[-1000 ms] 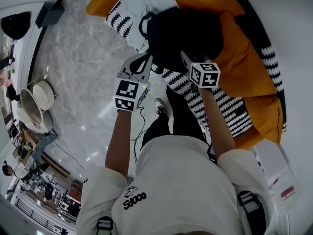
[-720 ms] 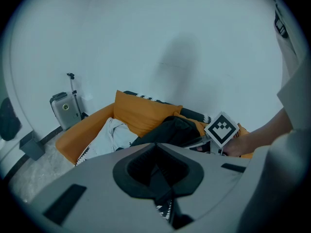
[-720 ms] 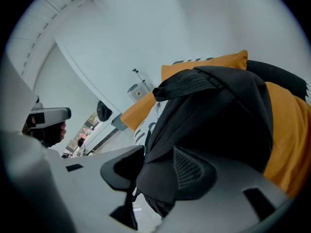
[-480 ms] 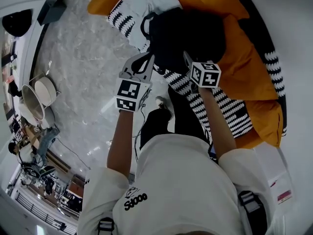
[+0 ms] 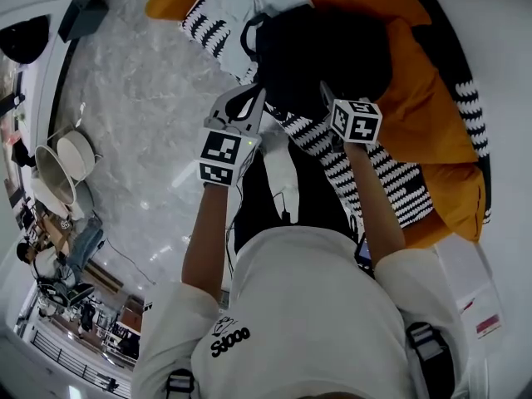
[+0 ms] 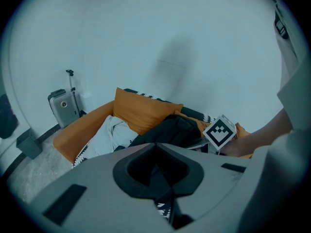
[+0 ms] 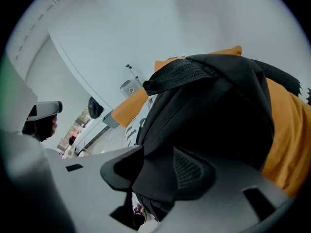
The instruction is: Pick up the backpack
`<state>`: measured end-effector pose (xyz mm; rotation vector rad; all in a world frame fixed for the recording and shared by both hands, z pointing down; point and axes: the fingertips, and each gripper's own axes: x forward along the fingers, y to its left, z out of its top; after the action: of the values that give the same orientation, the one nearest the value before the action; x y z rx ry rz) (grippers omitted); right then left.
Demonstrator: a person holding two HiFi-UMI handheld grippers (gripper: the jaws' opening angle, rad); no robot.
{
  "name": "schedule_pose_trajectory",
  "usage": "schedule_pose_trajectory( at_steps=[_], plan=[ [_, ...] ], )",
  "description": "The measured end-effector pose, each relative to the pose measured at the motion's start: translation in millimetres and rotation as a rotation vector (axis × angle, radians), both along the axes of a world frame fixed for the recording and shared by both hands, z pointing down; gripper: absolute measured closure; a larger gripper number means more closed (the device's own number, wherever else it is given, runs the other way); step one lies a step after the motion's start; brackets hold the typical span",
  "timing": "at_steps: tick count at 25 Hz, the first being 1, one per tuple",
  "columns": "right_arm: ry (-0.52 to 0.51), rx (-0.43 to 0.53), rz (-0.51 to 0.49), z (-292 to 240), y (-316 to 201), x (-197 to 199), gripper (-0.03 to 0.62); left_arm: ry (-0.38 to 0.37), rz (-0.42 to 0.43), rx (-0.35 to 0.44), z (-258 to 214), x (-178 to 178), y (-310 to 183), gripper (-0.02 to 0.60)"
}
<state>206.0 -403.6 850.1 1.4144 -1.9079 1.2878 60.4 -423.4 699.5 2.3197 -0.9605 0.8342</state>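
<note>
The right gripper (image 7: pixel 170 164) stood wide open, pointing steeply down, with a fold of the backpack (image 5: pixel 324 48) lying between its jaws. The cloth draped over one jaw, but the pads did not appear to press on it, so nothing was yet held. The left gripper (image 6: pixel 155 144) had its jaws drawn together. It sat just beside the bag's near edge, and I could make out nothing caught in it.

The backpack was black and lay slumped on the orange cushions (image 5: pixel 424 115), partly over a striped cloth (image 5: pixel 374 173).

It looked soft and limp, so it would likely sag and fold once lifted and would not keep its shape. The bulge suggested something inside, but the weight could not be judged. The woven cloth and the mesh panel (image 7: pixel 189 166) looked rough enough for a fair grip, and nothing about the bag seemed fragile.

A pinch of loose body cloth would probably slide or let the bag hang lopsided. The better holds seemed to be the handle loop (image 5: pixel 243 36) at its far edge or a padded strap (image 7: pixel 184 74), which would carry the load.
</note>
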Motion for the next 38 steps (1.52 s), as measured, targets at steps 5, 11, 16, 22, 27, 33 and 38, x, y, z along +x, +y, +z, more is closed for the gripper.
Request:
schedule_pose_trajectory(
  at_steps=[5, 11, 16, 22, 27, 33, 38],
  plan=[
    [-0.004, 0.021, 0.057, -6.5, -15.3, -0.4, 0.41, -0.005, 0.015, -0.007, -6.7, -18.8, -1.4, 0.558],
    [-0.001, 0.054, 0.134, -6.2, -35.1, -4.3, 0.381, -0.015, 0.01, -0.023, 3.7, -45.7, -2.0, 0.558],
    [-0.091, 0.154, 0.223, -18.7, -49.3, -4.3, 0.379, -0.016, 0.021, -0.045, 7.6, -49.5, -8.1, 0.558],
    [-0.21, 0.3, 0.311, -35.1, -73.1, 4.3, 0.379, 0.002, 0.024, -0.038, 10.2, -37.4, -19.4, 0.558],
    [-0.221, 0.313, 0.364, -28.7, -93.5, 12.2, 0.379, 0.001, 0.016, -0.044, 16.4, -36.0, -28.3, 0.558],
    [-0.29, 0.332, 0.499, -31.1, -121.0, 17.9, 0.379, 0.002, 0.002, -0.052, 16.0, -48.8, -37.9, 0.558],
    [-0.287, 0.321, 0.606, -18.8, -136.8, 23.8, 0.401, -0.002, -0.006, -0.053, 24.5, -59.1, -37.0, 0.558]
  ],
)
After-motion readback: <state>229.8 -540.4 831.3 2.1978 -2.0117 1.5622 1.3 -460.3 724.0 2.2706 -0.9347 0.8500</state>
